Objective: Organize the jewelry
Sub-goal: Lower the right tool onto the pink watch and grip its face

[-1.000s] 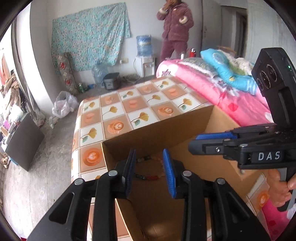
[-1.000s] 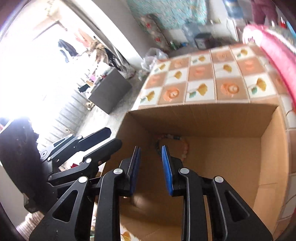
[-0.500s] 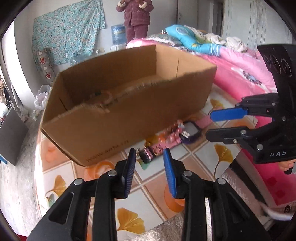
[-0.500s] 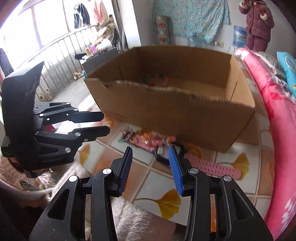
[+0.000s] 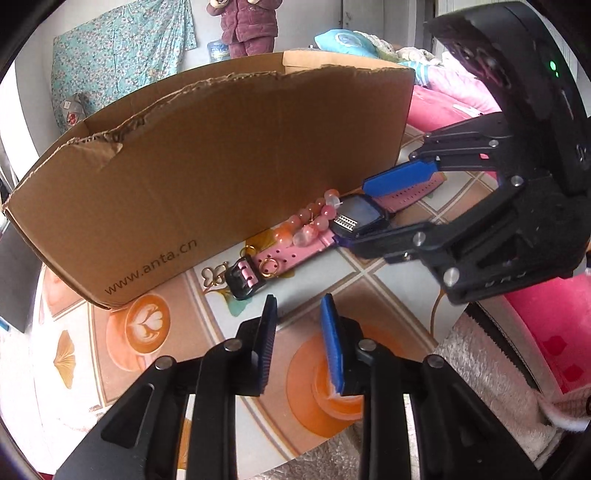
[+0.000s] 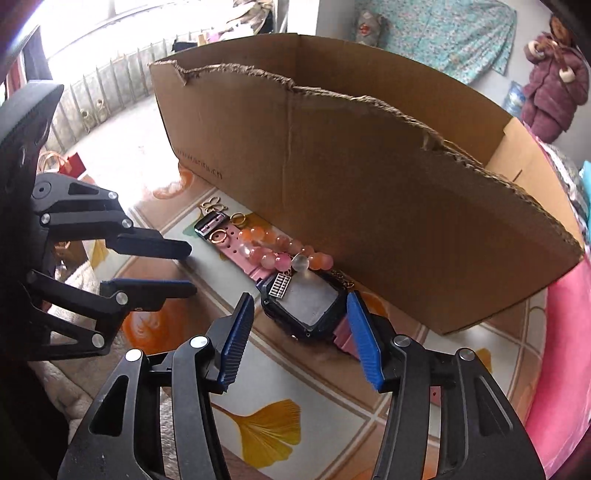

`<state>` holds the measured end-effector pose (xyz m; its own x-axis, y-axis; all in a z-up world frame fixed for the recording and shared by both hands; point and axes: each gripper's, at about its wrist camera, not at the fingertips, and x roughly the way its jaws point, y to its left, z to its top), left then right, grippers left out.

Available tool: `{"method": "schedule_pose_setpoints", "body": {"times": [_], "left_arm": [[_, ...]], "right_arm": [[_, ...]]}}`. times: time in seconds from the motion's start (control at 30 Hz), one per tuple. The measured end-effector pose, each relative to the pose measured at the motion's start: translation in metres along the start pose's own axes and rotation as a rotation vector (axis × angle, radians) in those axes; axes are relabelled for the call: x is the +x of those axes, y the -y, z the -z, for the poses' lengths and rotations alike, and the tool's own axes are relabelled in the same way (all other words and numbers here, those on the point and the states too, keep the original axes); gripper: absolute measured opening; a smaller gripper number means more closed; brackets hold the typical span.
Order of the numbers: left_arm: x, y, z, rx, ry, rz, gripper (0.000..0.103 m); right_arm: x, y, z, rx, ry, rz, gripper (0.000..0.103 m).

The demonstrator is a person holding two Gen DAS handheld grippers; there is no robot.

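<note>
A pink-strapped watch (image 5: 360, 216) (image 6: 310, 302) with a black face lies on the tiled table in front of a cardboard box (image 5: 221, 166) (image 6: 369, 203). A pink bead bracelet (image 5: 314, 219) (image 6: 280, 254) rests across its strap, with gold rings (image 5: 271, 265) (image 6: 218, 236) and a gold butterfly charm (image 5: 216, 273) (image 6: 213, 205) near the buckle. My right gripper (image 6: 300, 306) (image 5: 369, 212) straddles the watch face; its jaws are opening and the pads do not press on it. My left gripper (image 5: 298, 321) (image 6: 184, 266) hovers just short of the buckle, jaws closing, nothing between them.
The box wall stands close behind the jewelry. The table's near edge (image 5: 332, 443) runs just under my left gripper, with a fluffy cloth (image 5: 480, 369) and pink bedding (image 5: 554, 332) to the right. A person in purple (image 5: 247, 22) (image 6: 554, 85) stands far back.
Both grippers left the space over the box's inside and dropped to the table in front of it. The right jaws widened around the watch face; the left jaws narrowed a little.
</note>
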<state>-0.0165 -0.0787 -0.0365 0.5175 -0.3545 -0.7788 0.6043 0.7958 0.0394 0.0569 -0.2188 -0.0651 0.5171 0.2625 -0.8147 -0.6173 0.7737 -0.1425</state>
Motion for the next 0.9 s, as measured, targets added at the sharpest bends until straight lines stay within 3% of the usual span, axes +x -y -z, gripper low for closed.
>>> {"method": "schedule_pose_setpoints", "body": {"times": [0.13, 0.23, 0.43, 0.8, 0.9], "left_arm": [[0.002, 0.003, -0.001, 0.003, 0.008, -0.005, 0.024], [-0.001, 0.003, 0.002, 0.009, 0.015, -0.011, 0.024], [-0.007, 0.013, 0.016, 0.034, 0.027, -0.021, 0.024], [-0.026, 0.026, 0.036, 0.069, 0.066, -0.02, 0.024], [-0.031, 0.029, 0.04, 0.067, 0.087, -0.027, 0.024]], "right_arm": [[0.005, -0.001, -0.004, -0.065, -0.028, -0.007, 0.061], [0.006, 0.008, -0.006, -0.052, -0.064, -0.067, 0.05], [0.004, 0.016, -0.005, -0.051, -0.12, -0.129, 0.049], [0.021, 0.075, -0.018, 0.308, -0.355, -0.519, 0.049], [0.018, 0.08, -0.02, 0.346, -0.389, -0.561, 0.046]]}}
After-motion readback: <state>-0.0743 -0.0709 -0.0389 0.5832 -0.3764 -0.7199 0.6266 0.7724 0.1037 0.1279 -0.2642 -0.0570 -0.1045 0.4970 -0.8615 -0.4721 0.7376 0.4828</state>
